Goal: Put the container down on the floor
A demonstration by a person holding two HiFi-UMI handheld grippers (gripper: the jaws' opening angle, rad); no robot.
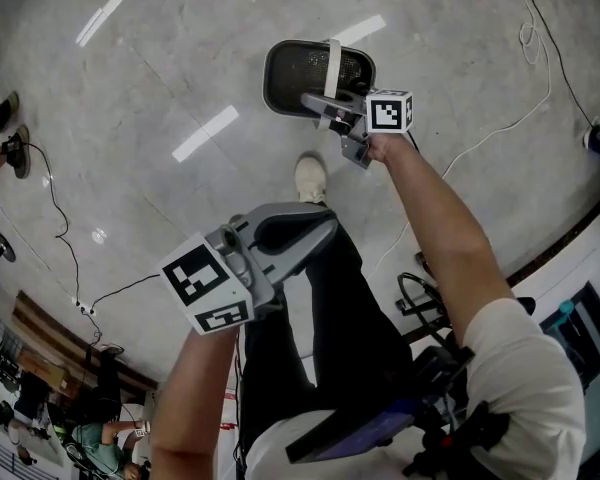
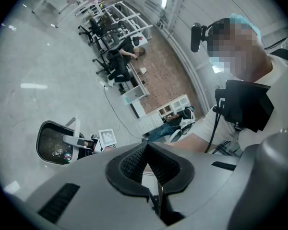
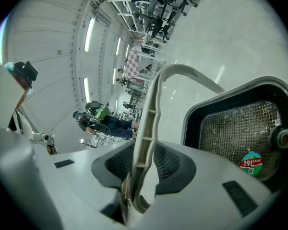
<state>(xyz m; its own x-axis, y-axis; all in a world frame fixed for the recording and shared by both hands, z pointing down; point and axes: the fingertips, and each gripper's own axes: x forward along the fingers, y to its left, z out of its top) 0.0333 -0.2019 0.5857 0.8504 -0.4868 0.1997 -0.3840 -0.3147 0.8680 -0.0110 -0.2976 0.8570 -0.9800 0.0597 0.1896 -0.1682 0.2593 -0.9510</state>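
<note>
While the person is standing over a pale grey, glossy stone floor (image 1: 130, 88), one black plastic container (image 1: 280, 78) with a rounded-rectangular shape is sitting on it, just beyond a single white shoe (image 1: 311, 178). Its thick, smooth walls are framing a fine wire-mesh base (image 3: 235, 128). One small round green-and-red sticker (image 3: 252, 163) is lying on that mesh, and nothing more can be made out inside. One pale grey, ribbed plastic hoop handle (image 3: 151, 104) is arching up over the rim.

Two matt grey, smooth-shelled grippers are showing, and each is carrying one marker cube (image 1: 388, 110) printed with black-and-white squares. The right gripper (image 1: 322, 111) is reaching out level over the container, and the handle is passing upright between its two black, ridged pads (image 3: 170, 162). The jaws are standing only slightly apart around the thin strip, which is leaning against the left pad. A sliver of the other pad is showing clear beside it, so the hold is looking slack rather than clamped.

The left gripper (image 1: 325, 223) is hovering nearer the person's body, well apart from the container. Its jaw tips are meeting in a point, and it is holding nothing.

One thin white cable (image 1: 500, 118) is curling across the floor on the right, and one black cable (image 1: 60, 218) is trailing on the left.
</note>
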